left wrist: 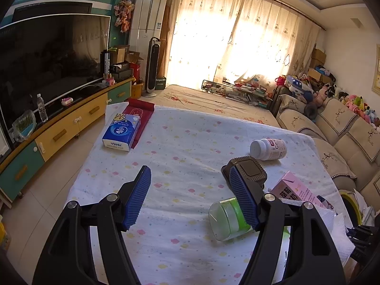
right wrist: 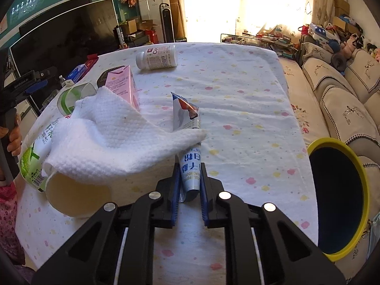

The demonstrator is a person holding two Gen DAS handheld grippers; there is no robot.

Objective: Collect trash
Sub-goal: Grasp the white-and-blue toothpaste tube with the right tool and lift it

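My right gripper (right wrist: 190,178) is shut on the lower end of a crumpled blue-and-white tube (right wrist: 186,116), which lies on the flowered tablecloth (right wrist: 237,109). A white paper towel (right wrist: 114,137) drapes over the tube's middle and over a cream paper cup (right wrist: 78,197). My left gripper (left wrist: 191,197) stands open above the cloth. A clear jar with a green band (left wrist: 225,220) lies on its side against the inner face of the right finger (left wrist: 242,197), and nothing touches the left finger. A pink carton (left wrist: 294,190) and a white pill bottle (left wrist: 268,149) lie further right.
A bin with a yellow rim (right wrist: 365,190) stands open off the table's right edge. A dark grey square box (left wrist: 247,171) sits behind the jar. A green carton (right wrist: 30,163) lies by the cup. A Vinda tissue pack (left wrist: 121,130) rests on a red envelope (left wrist: 142,114). A sofa (left wrist: 344,128) runs along the right.
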